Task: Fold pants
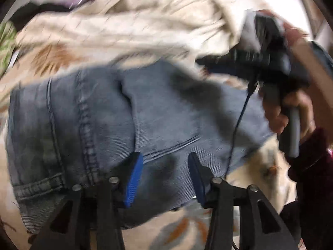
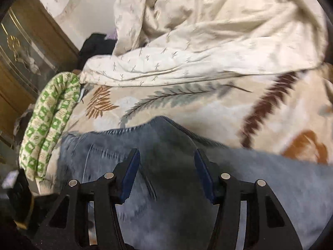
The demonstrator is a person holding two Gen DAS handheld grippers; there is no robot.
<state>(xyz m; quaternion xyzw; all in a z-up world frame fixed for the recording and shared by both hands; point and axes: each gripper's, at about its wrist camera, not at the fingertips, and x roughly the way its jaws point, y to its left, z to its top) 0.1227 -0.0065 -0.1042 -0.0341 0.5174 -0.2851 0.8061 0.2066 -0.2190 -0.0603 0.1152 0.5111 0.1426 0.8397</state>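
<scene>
Grey-blue denim pants (image 1: 100,129) lie folded on a leaf-patterned bedspread (image 1: 52,56). My left gripper (image 1: 165,158) hovers open just above the pants, its blue pads apart and empty. The right gripper's body and the hand that holds it (image 1: 276,66) show at the right of the left wrist view, above the pants' right end. In the right wrist view the pants (image 2: 170,177) fill the lower half, and my right gripper (image 2: 167,154) is open over them, holding nothing.
A rumpled cream duvet (image 2: 218,31) is heaped at the back of the bed. A green-patterned pillow (image 2: 50,120) lies at the left edge, beside a wooden cabinet (image 2: 22,54). Dark clothes (image 2: 95,43) sit behind the pillow. The bedspread (image 2: 229,108) shows between pants and duvet.
</scene>
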